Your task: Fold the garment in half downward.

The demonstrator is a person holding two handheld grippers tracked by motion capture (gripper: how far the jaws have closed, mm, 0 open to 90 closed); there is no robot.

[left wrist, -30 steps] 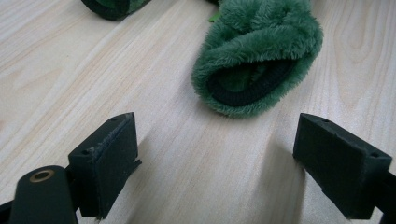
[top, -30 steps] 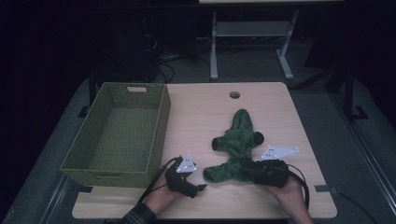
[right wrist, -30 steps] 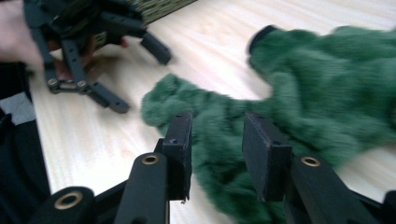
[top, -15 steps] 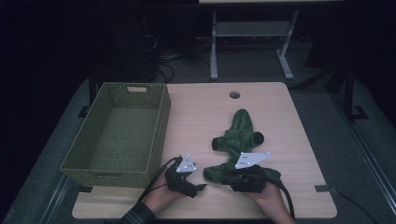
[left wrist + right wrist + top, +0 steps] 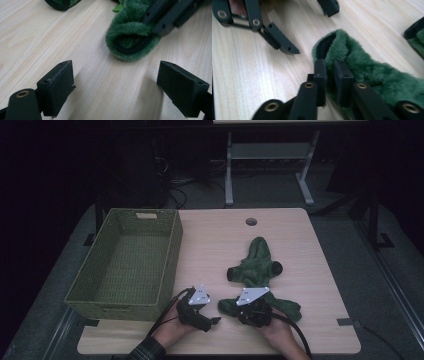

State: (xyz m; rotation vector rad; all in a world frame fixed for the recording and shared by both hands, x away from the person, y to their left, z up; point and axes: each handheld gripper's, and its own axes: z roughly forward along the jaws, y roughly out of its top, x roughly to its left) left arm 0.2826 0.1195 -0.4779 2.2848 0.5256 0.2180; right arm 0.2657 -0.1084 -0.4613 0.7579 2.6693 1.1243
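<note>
At desk [image 5: 215,245] front, right hand-held gripper [image 5: 329,72] just closing on green fleece garment's [image 5: 257,265] cuff; left hand-held gripper [image 5: 115,85] open, empty. Risk: thin pinch slips on lifting.

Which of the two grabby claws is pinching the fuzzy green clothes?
The right gripper: its jaws have just closed on the hem of the green fleece garment. The left gripper stands open over bare table.
</note>
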